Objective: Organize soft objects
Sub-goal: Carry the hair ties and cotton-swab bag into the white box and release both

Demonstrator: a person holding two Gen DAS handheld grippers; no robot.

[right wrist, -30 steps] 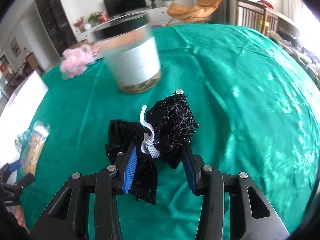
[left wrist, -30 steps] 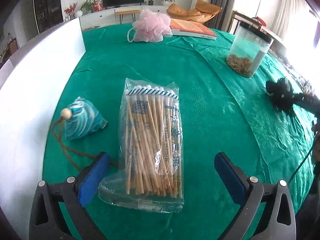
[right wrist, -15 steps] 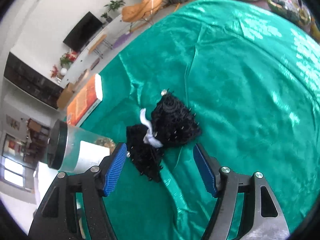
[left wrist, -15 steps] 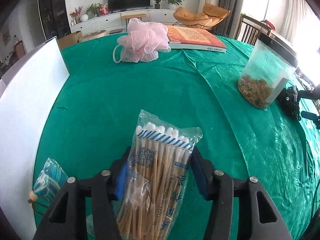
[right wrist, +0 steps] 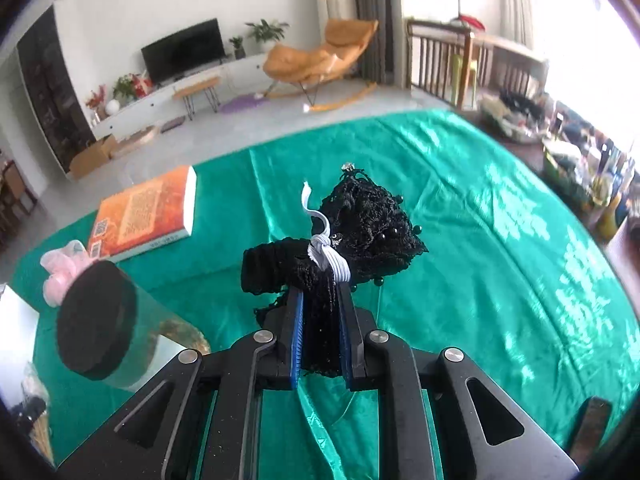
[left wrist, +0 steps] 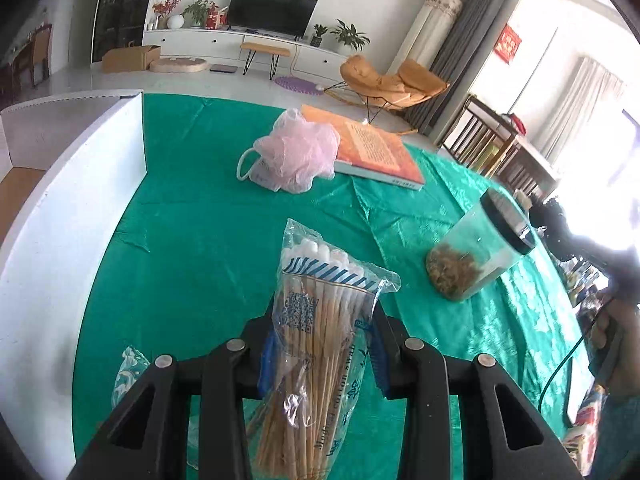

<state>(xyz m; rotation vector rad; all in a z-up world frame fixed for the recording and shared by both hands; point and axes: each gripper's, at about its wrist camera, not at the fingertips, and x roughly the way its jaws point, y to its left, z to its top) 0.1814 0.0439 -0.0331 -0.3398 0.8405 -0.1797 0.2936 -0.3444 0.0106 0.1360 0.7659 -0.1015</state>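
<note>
The left tongs point(left wrist: 322, 354) were closing on a clear bag of cotton swabs point(left wrist: 320, 344), pads pressing its sides and holding it above the green-covered table point(left wrist: 208, 248). The right tongs point(right wrist: 322, 338) were pinched tight on a black lace bundle point(right wrist: 360, 232) tied with white elastic, also held above the cloth. Farther off lay a lidded jar point(left wrist: 476, 256), a pink bath pouf point(left wrist: 298, 150) and an orange book point(left wrist: 376, 148).

The left gripper point(left wrist: 322, 356), wide open a second ago, is closing on the bag of cotton swabs point(left wrist: 320, 344), now lifted off the green cloth point(left wrist: 208, 240). The right gripper point(right wrist: 320, 344) now clamps the black lace bundle point(right wrist: 340, 240), also raised off the cloth.
</note>
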